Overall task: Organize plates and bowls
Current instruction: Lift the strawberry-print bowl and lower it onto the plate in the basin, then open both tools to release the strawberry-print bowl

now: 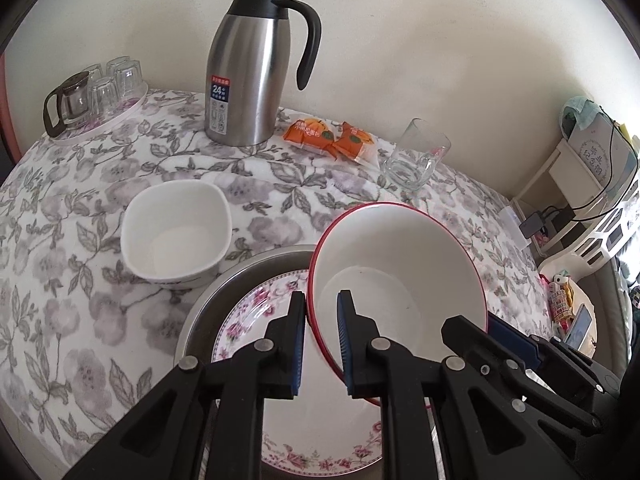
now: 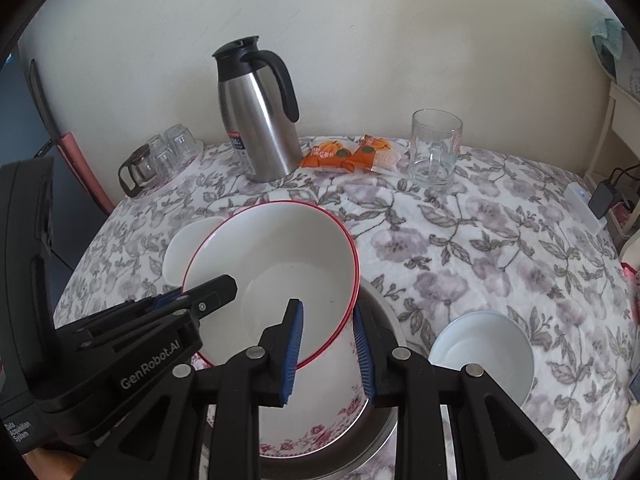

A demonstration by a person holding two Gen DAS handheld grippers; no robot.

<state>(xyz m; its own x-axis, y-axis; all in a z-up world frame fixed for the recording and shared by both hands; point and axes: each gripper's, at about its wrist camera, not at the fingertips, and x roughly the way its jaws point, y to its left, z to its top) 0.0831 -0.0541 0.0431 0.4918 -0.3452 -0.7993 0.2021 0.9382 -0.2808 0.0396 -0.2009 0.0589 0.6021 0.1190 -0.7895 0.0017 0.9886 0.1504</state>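
Red runs around the rim of the big white bowl (image 1: 400, 280) in the middle of both views. The left tongs (image 1: 322, 312) have one finger on each side of the bowl's left rim, pinching it. The right tongs (image 2: 328, 320) pinch the bowl's right rim the same way, one finger inside and one outside. The bowl is tilted and sits over a flowered plate (image 1: 256, 312), which lies in a metal pan (image 1: 200, 320) at the bottom of the frame. A square white bowl (image 1: 176, 232) stands on the counter (image 1: 60, 280) just left of the pan. A round white bowl (image 2: 484, 352) sits at lower right in the right view. A steel jug (image 1: 248, 76) and a glass mug (image 2: 434, 148) stand at the back.
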